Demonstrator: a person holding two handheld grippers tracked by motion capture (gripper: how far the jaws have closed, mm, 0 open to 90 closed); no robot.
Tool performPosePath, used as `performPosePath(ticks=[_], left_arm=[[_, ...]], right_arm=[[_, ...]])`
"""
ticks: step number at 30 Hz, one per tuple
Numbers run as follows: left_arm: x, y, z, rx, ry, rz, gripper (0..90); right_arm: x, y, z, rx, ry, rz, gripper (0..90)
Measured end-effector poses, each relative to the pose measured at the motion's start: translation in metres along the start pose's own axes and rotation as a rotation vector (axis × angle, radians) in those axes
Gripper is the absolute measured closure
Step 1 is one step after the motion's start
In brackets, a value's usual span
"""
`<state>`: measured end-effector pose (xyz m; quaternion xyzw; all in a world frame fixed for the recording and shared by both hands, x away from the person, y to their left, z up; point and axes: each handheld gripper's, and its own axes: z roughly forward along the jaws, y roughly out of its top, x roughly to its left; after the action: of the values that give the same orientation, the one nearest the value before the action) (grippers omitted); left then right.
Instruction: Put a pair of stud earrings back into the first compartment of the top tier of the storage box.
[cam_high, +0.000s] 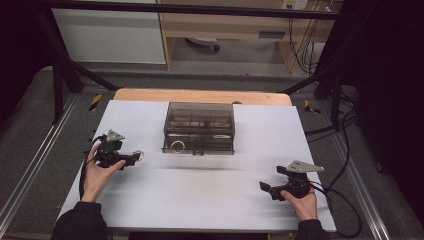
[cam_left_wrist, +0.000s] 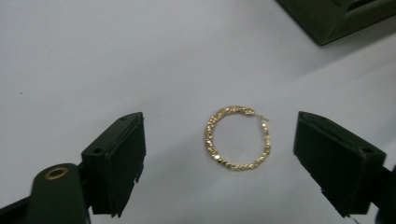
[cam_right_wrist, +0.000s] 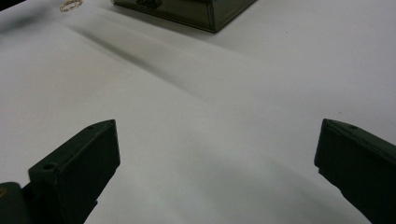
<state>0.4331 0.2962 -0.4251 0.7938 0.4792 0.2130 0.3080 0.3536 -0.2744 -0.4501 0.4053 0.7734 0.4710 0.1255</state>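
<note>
Left gripper view, left gripper angled down, jaws wide, straddling gold hoop earring

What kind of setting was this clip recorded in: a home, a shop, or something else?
Most likely a lab or recording workspace, not a home. A dark metal frame surrounds the white-covered table, loose black cables hang by the plain wooden shelving, and yellow-black hazard tape marks the grey floor.
</note>
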Motion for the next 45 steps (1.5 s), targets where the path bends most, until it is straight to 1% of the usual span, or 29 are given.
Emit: performPosePath(ticks=[2,5,7,12,16,24,29,33,39,45], left_arm=[[0.001,-0.002,0.002,-0.011,0.0,-0.005,20.9],[0.003,-0.003,0.005,0.002,0.015,-0.009,25.6],[0.004,-0.004,0.007,0.008,0.007,-0.019,30.0],[0.003,-0.004,0.011,0.025,0.001,-0.017,41.5],[0.001,-0.003,0.013,0.013,-0.002,-0.012,49.3],[0.001,-0.003,0.016,0.011,-0.01,-0.01,63.9],[0.002,-0.005,0.018,0.011,-0.006,-0.019,71.2],[0.002,-0.006,0.021,0.021,-0.006,-0.014,75.2],[0.002,-0.006,0.021,0.018,-0.006,-0.014,81.3],[0.001,-0.006,0.021,0.02,0.002,-0.002,84.8]], right_arm=[[0.0,0.0,0.0,-0.002,0.0,-0.001,0.7],[0.0,0.0,0.0,-0.003,-0.001,-0.002,0.7],[0.0,0.0,0.0,-0.004,-0.001,-0.001,0.6],[0.0,0.0,0.0,-0.005,0.001,0.001,0.7],[0.0,0.0,0.0,-0.003,0.0,-0.002,0.6],[0.0,0.0,0.0,0.0,0.0,0.002,0.6],[0.0,0.0,0.0,0.0,0.001,0.005,0.7],[0.0,0.0,0.0,0.0,0.0,0.002,0.7],[0.0,0.0,0.0,-0.002,0.0,-0.001,0.7],[0.0,0.0,0.0,-0.004,0.0,-0.002,0.6]])
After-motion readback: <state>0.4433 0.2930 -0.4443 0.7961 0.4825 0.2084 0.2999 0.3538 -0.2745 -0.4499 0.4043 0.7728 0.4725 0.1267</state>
